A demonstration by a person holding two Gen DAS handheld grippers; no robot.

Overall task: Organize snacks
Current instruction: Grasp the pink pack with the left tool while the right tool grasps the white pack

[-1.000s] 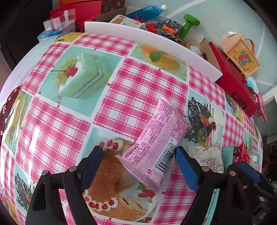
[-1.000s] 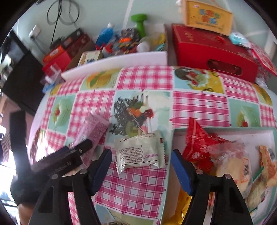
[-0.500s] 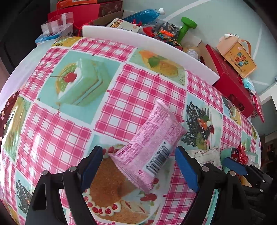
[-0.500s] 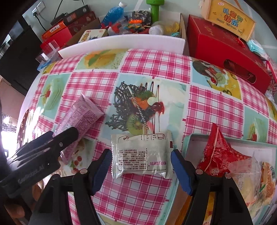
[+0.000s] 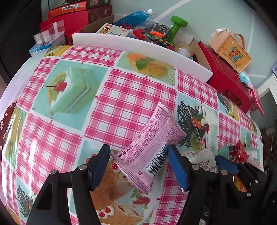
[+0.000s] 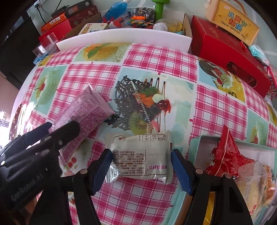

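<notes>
A pink snack packet [image 5: 152, 148] lies on the checked tablecloth, its near end between the fingers of my open left gripper [image 5: 138, 166]; it also shows in the right wrist view [image 6: 84, 112]. A silver-white snack packet [image 6: 141, 155] lies flat between the fingers of my open right gripper [image 6: 141, 169]; neither pad clearly presses it. The left gripper [image 6: 43, 135] shows at the left of the right wrist view. A pale green tray [image 6: 195, 147] at the right holds a red packet [image 6: 226, 154] and other wrapped snacks [image 6: 256, 187].
A white board [image 5: 138, 46] edges the table's far side. Behind it stand a cardboard box of toys [image 6: 138, 15], a green dumbbell [image 5: 176, 26], a red box [image 6: 225, 52] and a yellow carton [image 6: 232, 20]. Red boxes [image 5: 69, 19] stand at the far left.
Both grippers have moved forward and down. The pink packet now sits deeper between the left fingers, and the silver-white packet now lies between the right fingers.
</notes>
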